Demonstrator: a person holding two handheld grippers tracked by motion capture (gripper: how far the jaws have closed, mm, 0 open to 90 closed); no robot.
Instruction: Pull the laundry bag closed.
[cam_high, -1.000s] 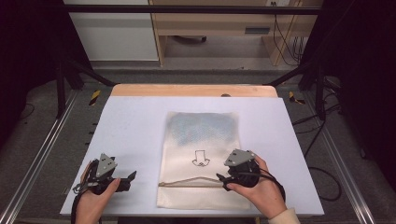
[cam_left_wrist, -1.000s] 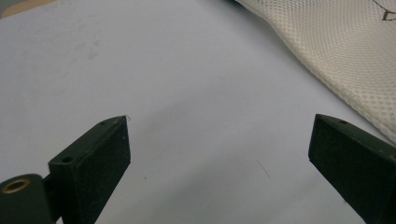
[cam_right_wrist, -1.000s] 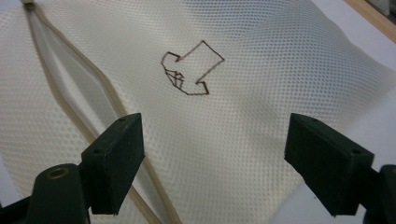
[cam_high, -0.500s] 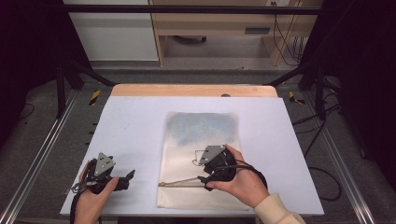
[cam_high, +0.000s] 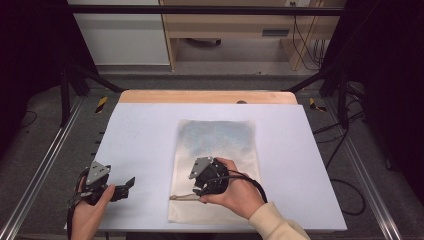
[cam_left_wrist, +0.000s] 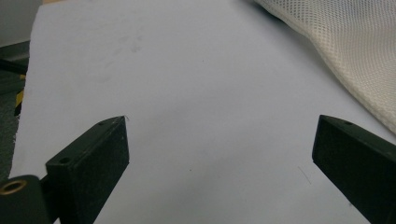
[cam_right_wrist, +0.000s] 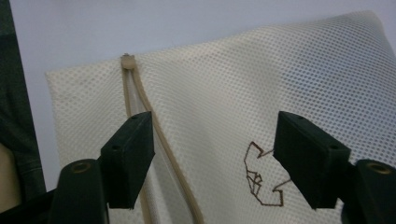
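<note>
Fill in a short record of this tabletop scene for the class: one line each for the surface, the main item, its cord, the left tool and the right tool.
Surface: white table top, wooden strip along the far edge.
Main item: cream mesh bag lying flat, a small brown outline stitched on it.
Cord: tan drawstring along the bag's near end, knotted at one corner.
Left tool: jaws wide apart, nothing between them, beside the bag.
Right tool: over the bag, jaws just been closing, apart above the mesh by the cord, gripping nothing.

- Mesh bag (cam_high: 215, 150) lies flat on table (cam_high: 140, 135), centre frame.
- Right gripper (cam_high: 200, 182) over bag's lower part.
- Left gripper (cam_high: 122, 186) lower left, apart from bag.
</note>
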